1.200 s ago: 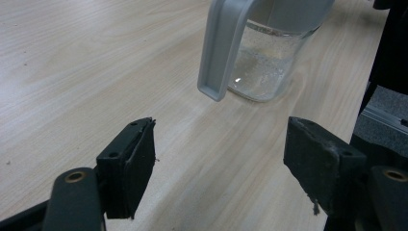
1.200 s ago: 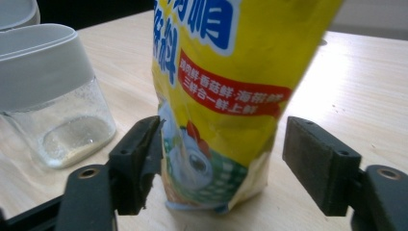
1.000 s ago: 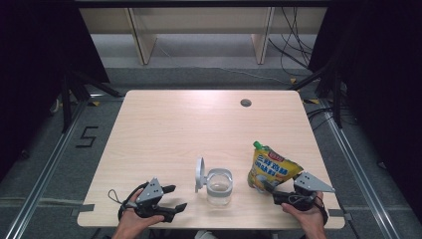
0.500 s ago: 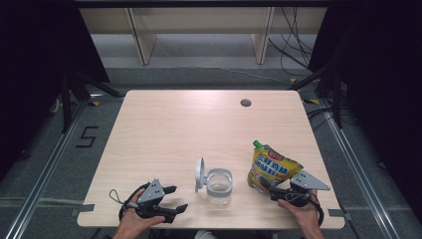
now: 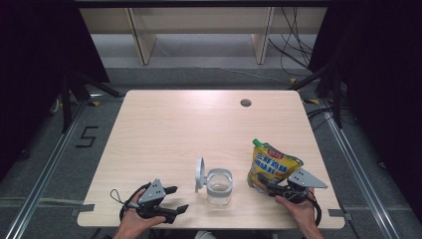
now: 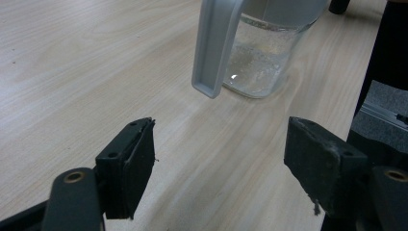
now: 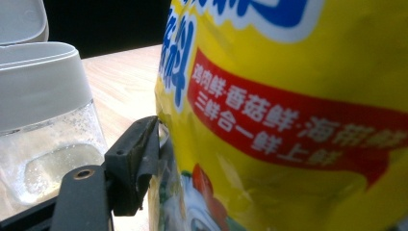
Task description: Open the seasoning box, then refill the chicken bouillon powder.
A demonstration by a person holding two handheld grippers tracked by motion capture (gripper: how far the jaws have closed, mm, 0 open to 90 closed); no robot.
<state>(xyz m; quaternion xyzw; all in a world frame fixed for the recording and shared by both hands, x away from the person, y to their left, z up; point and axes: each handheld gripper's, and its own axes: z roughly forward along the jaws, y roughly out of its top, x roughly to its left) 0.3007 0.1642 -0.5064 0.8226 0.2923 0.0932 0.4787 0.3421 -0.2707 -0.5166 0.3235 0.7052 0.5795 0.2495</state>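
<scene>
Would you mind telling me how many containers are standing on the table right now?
2. A clear jar with its grey lid flipped open stands near the front edge at centre; a yellow pouch stands to its right, at the right hand-held gripper.

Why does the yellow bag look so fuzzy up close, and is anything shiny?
In the right gripper view the yellow pouch sits too near, so its print blurs; in the left gripper view a small glint shows on the clear jar; the high view is evenly lit and sharper.

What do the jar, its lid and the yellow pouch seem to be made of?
Jar: clear plastic or glass; the table shows through it. Lid: matte grey plastic, apparently moulded. Yellow pouch: glossy printed film, probably plastic; it creases and reflects light.
</scene>
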